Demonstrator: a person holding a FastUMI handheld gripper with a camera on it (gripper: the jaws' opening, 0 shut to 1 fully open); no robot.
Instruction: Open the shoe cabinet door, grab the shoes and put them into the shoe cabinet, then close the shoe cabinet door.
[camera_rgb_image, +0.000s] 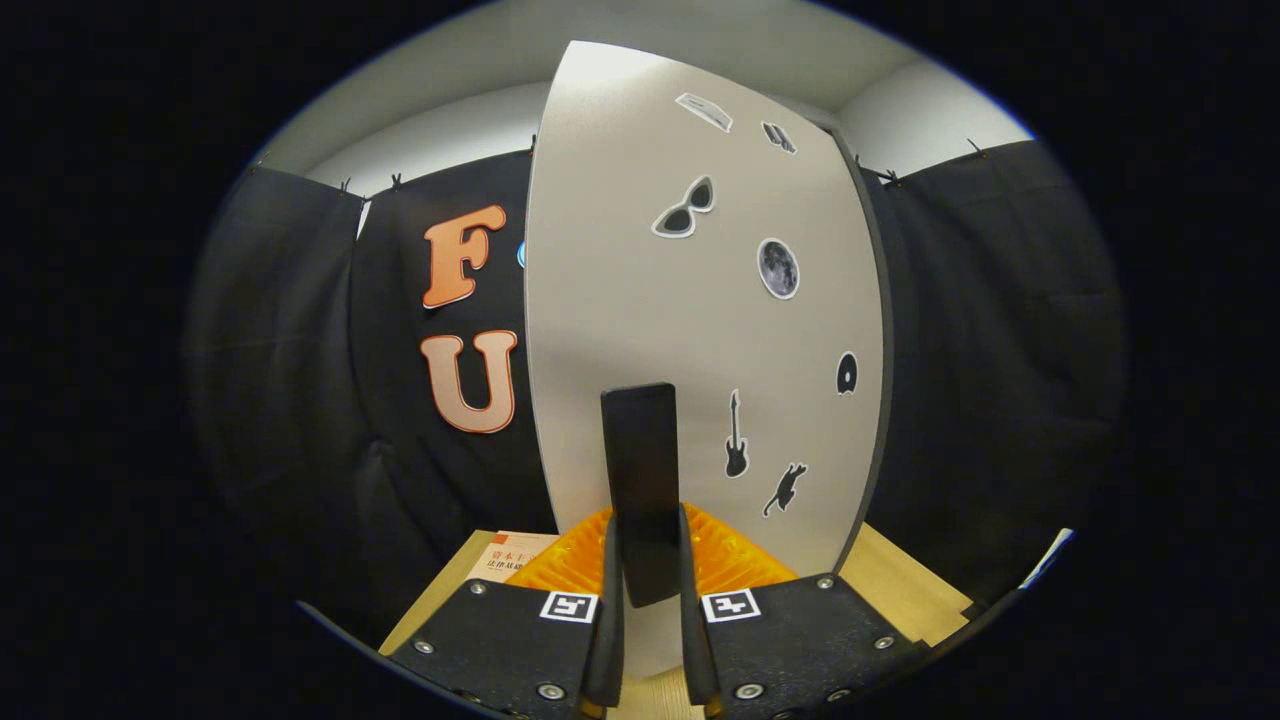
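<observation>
Camera rides on claw, faces forward, close against cabinet door.

A recording booth, not a home. Walled with black cloth clipped up below plain white walls. Furnished with a pale wooden tabletop bearing a sticker-covered grey cabinet door.
</observation>
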